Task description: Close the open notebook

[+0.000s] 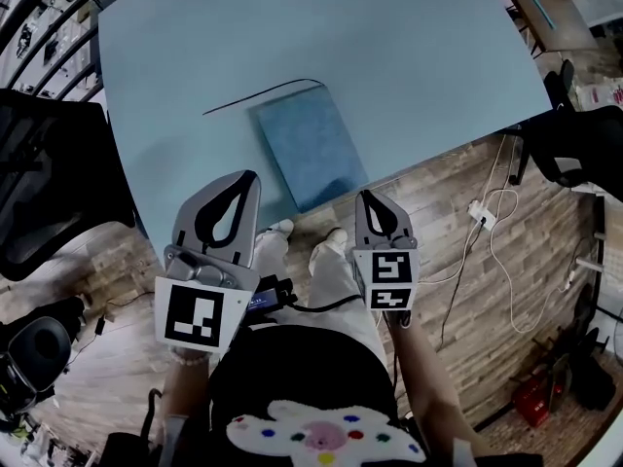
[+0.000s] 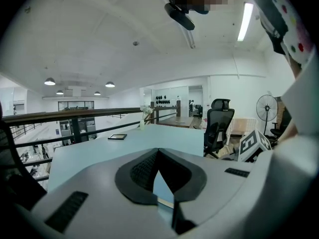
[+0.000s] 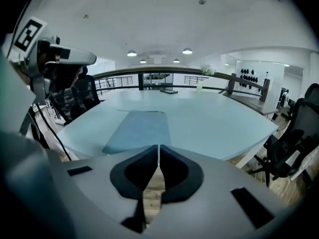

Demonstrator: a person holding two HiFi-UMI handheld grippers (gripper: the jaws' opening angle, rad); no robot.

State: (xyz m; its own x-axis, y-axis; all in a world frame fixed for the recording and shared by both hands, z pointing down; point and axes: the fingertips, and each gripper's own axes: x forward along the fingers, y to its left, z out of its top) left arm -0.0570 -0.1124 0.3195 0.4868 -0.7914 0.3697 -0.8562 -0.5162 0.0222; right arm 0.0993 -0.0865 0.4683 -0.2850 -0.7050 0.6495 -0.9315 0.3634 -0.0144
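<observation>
**Head view.** The blue notebook [image 1: 311, 154] lies flat, cover up, on the pale table [image 1: 292, 37]. It is ahead of both tools and touches neither. The left gripper [image 1: 250, 176] and right gripper [image 1: 364, 196] hang at the near edge. We judge the closing done. The step in hand is to stay clear, lifting away rather than dragging across the cover.

**Left gripper view.** The left gripper [image 2: 158, 151] has its jaws together on nothing. Only tabletop shows ahead, and we cannot see the notebook here.

**Right gripper view.** The right gripper [image 3: 158, 147] has its jaws pressed together, empty. The notebook [image 3: 139, 131] lies just ahead, slightly left of the jaw line.
</observation>
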